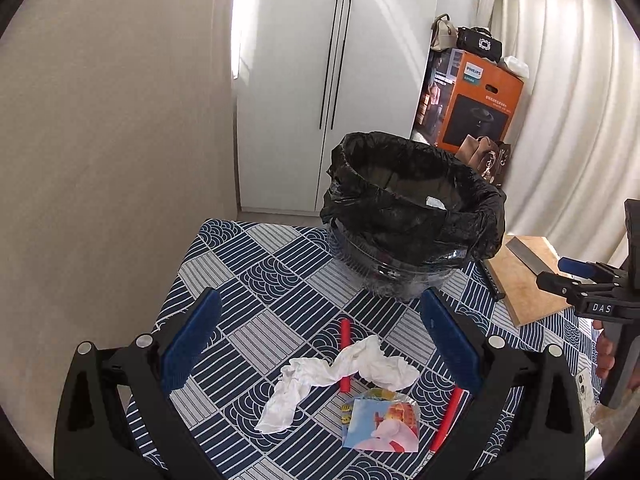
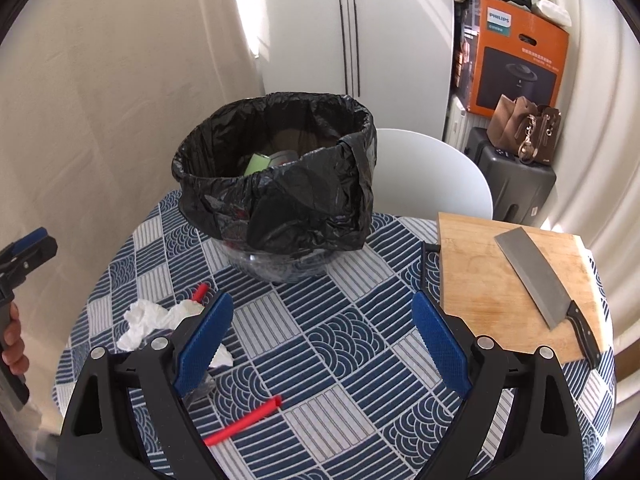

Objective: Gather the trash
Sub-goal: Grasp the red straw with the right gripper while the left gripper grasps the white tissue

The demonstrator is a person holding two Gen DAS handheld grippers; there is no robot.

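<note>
A bin lined with a black bag (image 1: 412,208) stands on the patterned table (image 1: 256,264); it also shows in the right wrist view (image 2: 280,184) with trash inside. My left gripper (image 1: 320,340) is open and empty, hovering over a crumpled white tissue (image 1: 344,372), a red straw (image 1: 345,354), a colourful wrapper (image 1: 380,424) and a second red straw (image 1: 446,420). My right gripper (image 2: 322,340) is open and empty above bare tablecloth. The tissue (image 2: 156,320) lies by its left finger, a red straw (image 2: 244,422) lies below it, and another straw's tip (image 2: 200,292) shows behind the tissue.
A wooden cutting board (image 2: 480,280) with a cleaver (image 2: 548,284) lies at the table's right side. A white chair (image 2: 432,176) stands behind the table. An orange box (image 2: 516,56) and bags are stacked in the far corner beside curtains.
</note>
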